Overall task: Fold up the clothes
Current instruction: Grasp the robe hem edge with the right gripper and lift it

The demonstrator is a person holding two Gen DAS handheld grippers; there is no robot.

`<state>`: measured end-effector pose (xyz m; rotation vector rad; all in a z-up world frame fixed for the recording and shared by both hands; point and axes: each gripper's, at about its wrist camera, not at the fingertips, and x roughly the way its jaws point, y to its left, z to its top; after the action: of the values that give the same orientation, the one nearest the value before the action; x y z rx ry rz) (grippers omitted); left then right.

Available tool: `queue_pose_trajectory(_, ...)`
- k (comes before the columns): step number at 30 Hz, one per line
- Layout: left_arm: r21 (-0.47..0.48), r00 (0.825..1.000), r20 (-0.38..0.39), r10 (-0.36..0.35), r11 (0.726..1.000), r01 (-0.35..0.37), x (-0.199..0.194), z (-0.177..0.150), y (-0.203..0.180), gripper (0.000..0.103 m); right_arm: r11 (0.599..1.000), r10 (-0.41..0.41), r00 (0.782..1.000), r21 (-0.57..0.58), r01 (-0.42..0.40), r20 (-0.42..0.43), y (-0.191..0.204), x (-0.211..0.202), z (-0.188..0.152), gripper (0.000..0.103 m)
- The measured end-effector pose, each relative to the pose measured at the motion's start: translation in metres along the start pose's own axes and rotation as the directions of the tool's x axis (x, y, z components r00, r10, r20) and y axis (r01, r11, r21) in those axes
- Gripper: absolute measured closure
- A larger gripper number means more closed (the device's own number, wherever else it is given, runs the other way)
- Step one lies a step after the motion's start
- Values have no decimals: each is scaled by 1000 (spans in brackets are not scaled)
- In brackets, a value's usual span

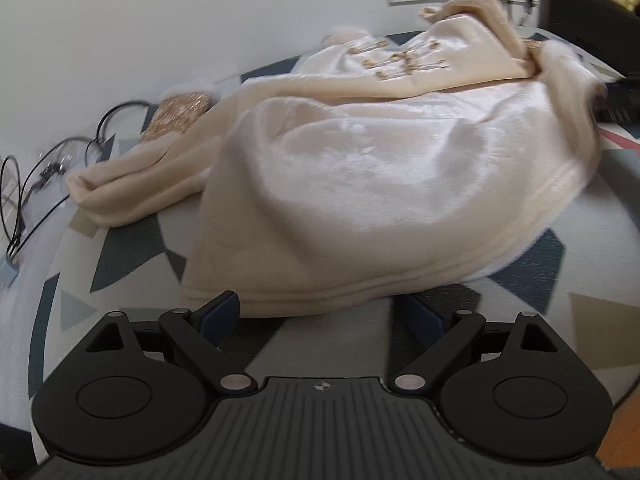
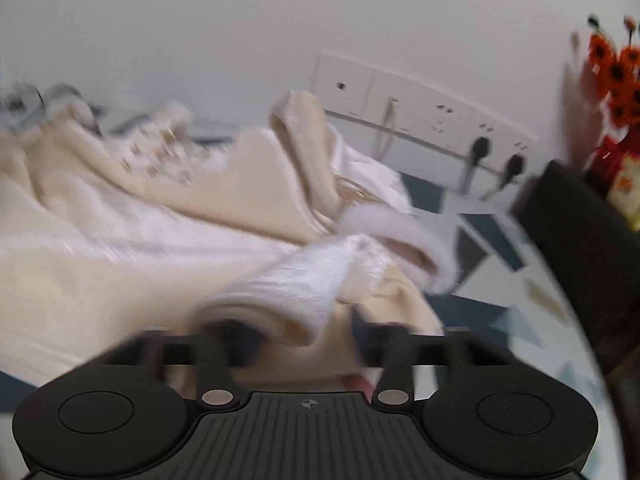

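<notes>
Left gripper [image 1: 320, 314] spread wide, nothing in it — cream garment [image 1: 360, 184] lies at 12 on the patterned cloth [image 1: 580, 280]. Right gripper [image 2: 298, 330] blurry, fabric bunched btwn fingers, can't tell grip.

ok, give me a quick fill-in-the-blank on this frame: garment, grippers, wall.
1. The cream garment lies on a cloth with a ____ pattern.
2. The left gripper is ____, its fingers holding nothing.
3. Beside the wall outlets stand ____ flowers.
4. The gold decoration sits on the garment's ____ side.

Missing: geometric; open; orange; far
</notes>
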<state>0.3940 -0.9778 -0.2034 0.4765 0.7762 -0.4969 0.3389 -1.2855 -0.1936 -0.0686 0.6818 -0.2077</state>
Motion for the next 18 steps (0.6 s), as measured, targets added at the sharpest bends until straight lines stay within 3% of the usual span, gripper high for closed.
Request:
queue_pose_trajectory(6,79,998,51,-30,997,26,-8,-1,-23,10,984,1,989,174,-27,147,-26,-45,20,96)
queue_pose_trajectory(14,206,986,137,-95,976,65,-10,12,-73,10,978,1,978,204,-44,208,-45,-74,38,97)
queue_pose_trajectory(18,252,975,208,-78,967,24,-5,21,-96,10,983,1,975,178,-42,222,-47,-82,44,97)
